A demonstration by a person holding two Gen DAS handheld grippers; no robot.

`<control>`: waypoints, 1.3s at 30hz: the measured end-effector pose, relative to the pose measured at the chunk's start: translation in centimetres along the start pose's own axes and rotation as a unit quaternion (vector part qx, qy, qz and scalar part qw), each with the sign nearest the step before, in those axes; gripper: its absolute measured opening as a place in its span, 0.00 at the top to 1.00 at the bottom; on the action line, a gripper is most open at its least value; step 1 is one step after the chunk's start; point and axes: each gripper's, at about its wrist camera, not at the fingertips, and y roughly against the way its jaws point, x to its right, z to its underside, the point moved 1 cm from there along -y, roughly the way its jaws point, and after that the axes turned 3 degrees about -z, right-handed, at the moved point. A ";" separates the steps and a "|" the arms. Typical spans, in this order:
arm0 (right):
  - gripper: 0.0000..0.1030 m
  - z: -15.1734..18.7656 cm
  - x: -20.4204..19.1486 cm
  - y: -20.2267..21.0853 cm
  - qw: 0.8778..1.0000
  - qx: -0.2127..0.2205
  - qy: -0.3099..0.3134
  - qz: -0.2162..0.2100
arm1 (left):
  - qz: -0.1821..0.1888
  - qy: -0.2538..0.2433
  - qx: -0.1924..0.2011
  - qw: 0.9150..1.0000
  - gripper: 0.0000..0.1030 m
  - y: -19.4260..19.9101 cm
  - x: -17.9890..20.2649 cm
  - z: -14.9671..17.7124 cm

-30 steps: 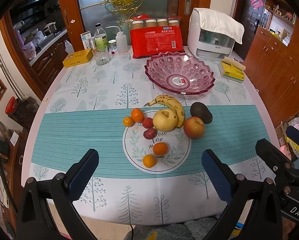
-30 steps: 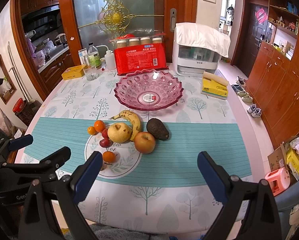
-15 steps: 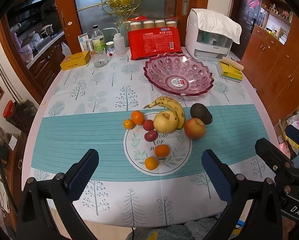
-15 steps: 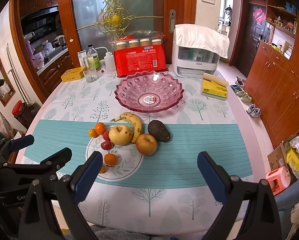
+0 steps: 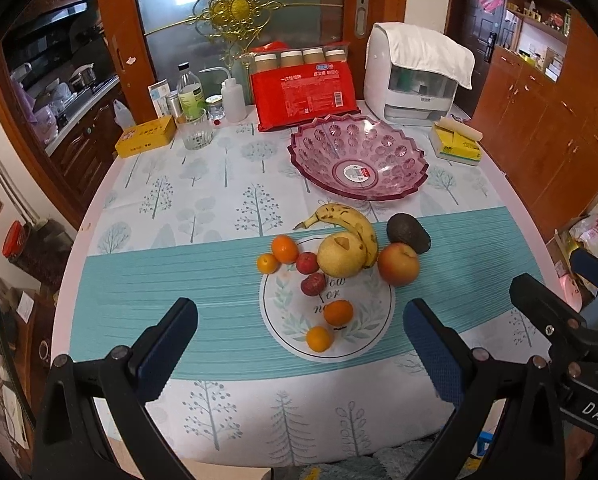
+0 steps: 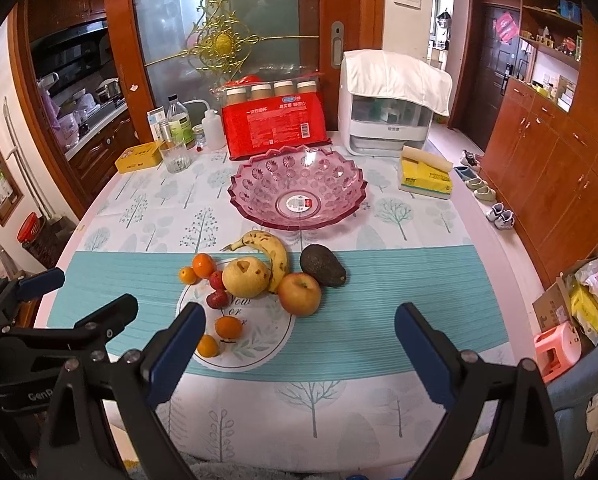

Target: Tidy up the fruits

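A pile of fruit lies mid-table: a banana (image 5: 349, 220), a yellow pear (image 5: 341, 254), a red apple (image 5: 397, 268), a dark avocado (image 5: 408, 233), several small oranges (image 5: 337, 312) and two small red fruits (image 5: 313, 283). Behind them stands an empty pink glass bowl (image 5: 357, 160). In the right wrist view I see the same bowl (image 6: 297, 190), apple (image 6: 299, 294) and avocado (image 6: 323, 266). My left gripper (image 5: 299, 350) and right gripper (image 6: 297, 348) both hover open above the table's near edge, holding nothing.
Along the back stand a red package (image 5: 305, 96), a white appliance (image 5: 413, 80), bottles and a glass (image 5: 195, 132), a yellow box (image 5: 145, 142) and a tissue pack (image 5: 455, 144). Wooden cabinets (image 6: 555, 160) flank the right side; a pink stool (image 6: 559, 350) sits on the floor.
Both grippers have drawn back and risen slightly, so the fruit and bowl sit a bit lower and farther in the views. Nothing on the table moved.
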 end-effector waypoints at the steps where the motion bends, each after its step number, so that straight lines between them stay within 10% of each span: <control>1: 0.07 0.0 -0.2 0.0 1.000 0.000 -0.001 0.001 | 0.002 -0.004 0.000 1.000 0.01 0.0 -0.1 0.0; 21: 0.13 1.5 0.0 -2.4 0.999 -0.020 -0.012 0.048 | 0.030 0.031 -0.044 0.998 0.01 -6.5 -4.7 1.6; 39: 0.17 1.2 3.6 -14.9 0.990 -0.083 0.099 -0.053 | 0.007 0.099 -0.117 0.988 0.01 -15.3 -2.7 7.3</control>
